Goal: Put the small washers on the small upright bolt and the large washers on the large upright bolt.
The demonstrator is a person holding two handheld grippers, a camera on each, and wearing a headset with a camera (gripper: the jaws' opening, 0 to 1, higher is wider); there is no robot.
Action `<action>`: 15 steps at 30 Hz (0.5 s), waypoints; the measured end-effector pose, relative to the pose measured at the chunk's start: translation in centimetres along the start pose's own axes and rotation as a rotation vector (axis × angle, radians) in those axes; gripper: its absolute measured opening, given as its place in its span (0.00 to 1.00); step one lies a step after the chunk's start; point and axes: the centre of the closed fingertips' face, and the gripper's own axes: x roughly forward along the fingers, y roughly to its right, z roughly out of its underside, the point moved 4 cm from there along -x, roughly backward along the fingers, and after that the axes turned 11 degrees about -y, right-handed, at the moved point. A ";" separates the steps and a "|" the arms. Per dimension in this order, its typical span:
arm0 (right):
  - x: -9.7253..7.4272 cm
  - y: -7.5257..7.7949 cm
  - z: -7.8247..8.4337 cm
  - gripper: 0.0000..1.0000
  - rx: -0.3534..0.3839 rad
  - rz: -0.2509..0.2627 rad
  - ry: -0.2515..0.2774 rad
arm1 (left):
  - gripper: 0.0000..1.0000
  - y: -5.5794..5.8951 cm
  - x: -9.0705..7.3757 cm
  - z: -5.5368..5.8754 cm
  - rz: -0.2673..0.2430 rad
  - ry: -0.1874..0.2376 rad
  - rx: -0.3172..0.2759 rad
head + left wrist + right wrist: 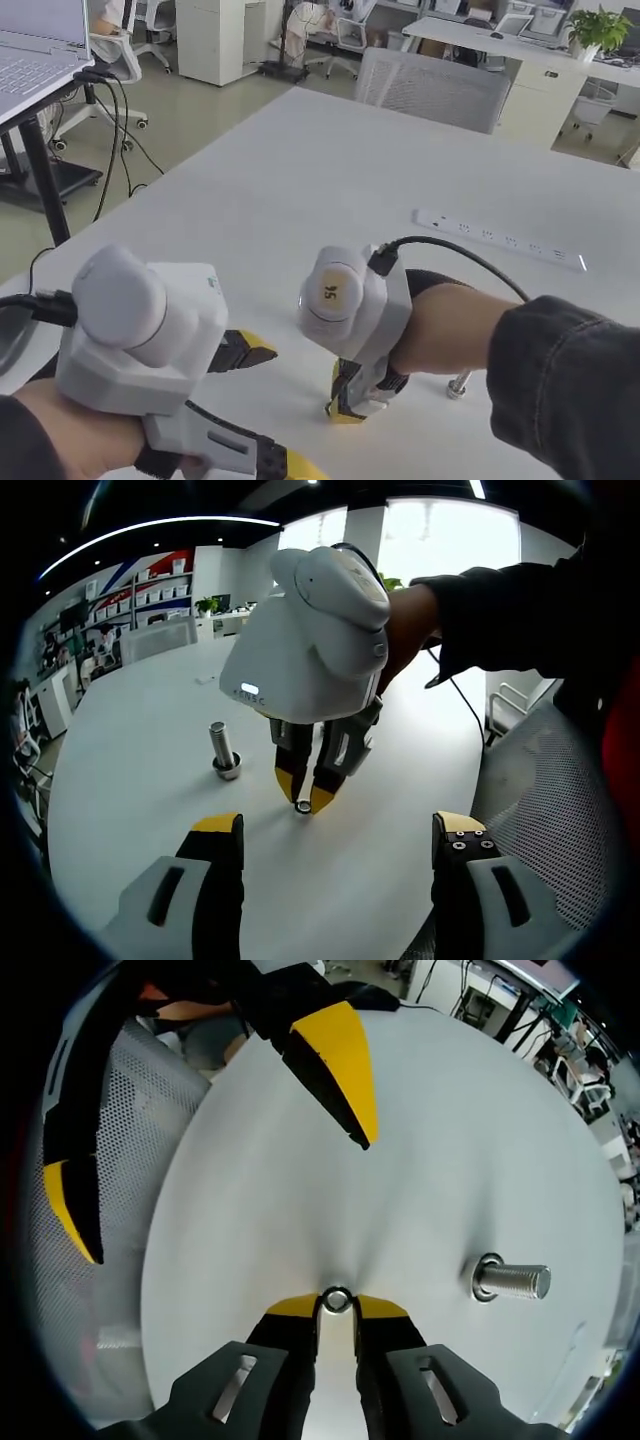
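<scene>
While right gripper [337,1306] pinches washer [337,1299], apparently, bolt [512,1281] nearby.

Dark sleeve [570,370], white yellow-tipped right gripper [345,407], black cable [450,245].

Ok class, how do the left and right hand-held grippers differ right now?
The left hand-held gripper has its jaws wide open and empty; the right hand-held gripper is shut on a washer. The right one points tip-down at the table; the left lies flatter, aimed toward it. Both have white bodies and yellow-tipped jaws.
</scene>
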 end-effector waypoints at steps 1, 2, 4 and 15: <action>0.0 0.0 0.2 0.14 0.004 0.000 -0.001 | 0.76 0.0 0.0 0.0 0.001 0.000 0.000; -0.1 0.0 0.4 0.14 0.007 0.001 -0.001 | 0.76 0.0 0.0 0.0 0.002 0.001 0.000; -0.2 -0.1 0.8 0.14 0.016 0.001 -0.002 | 0.76 0.0 0.0 -0.1 0.003 0.002 0.002; -0.9 -0.6 3.4 0.14 0.061 0.012 -0.011 | 0.76 0.0 0.1 -0.3 0.012 0.002 0.008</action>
